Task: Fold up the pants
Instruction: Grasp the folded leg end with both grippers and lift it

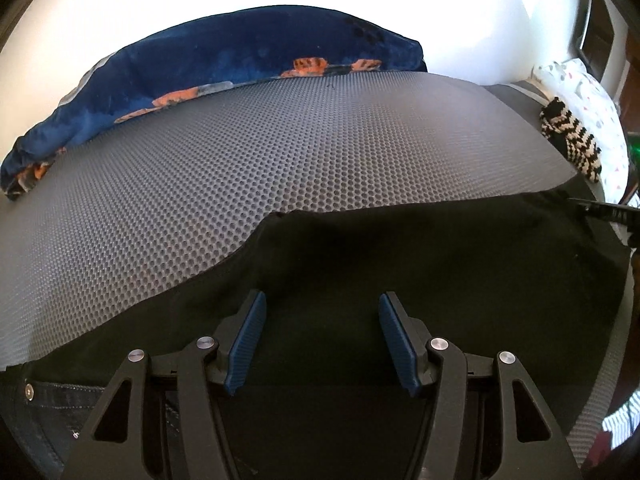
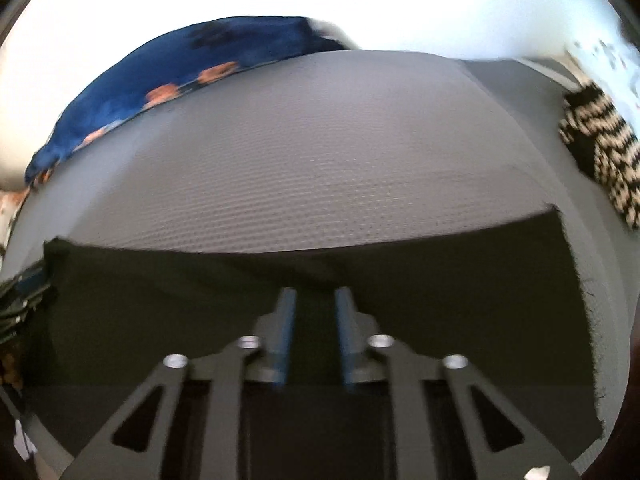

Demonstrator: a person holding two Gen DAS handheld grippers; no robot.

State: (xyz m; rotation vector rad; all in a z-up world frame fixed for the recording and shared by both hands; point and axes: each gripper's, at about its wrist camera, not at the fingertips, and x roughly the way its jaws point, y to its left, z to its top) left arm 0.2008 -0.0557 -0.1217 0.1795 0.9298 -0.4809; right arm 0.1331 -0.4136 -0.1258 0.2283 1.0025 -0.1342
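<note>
Black pants (image 1: 440, 248) lie flat on a grey honeycomb mat (image 1: 280, 140), filling the near half of both views. A pocket seam with a rivet (image 1: 29, 391) shows at the lower left of the left wrist view. My left gripper (image 1: 322, 296) hovers over the cloth with its blue pads wide apart and nothing between them. In the blurred right wrist view, my right gripper (image 2: 315, 292) sits low over the pants (image 2: 440, 280). Its pads stand a narrow gap apart, with only dark cloth showing below the gap. The frayed hem edge (image 2: 592, 320) runs down the right side.
A blue blanket with orange prints (image 1: 240, 60) is bunched along the mat's far left edge. A black-and-white striped knit piece (image 1: 572, 140) and a white dotted pillow (image 1: 580, 84) lie at the far right. Bare mat (image 2: 320, 160) stretches beyond the pants.
</note>
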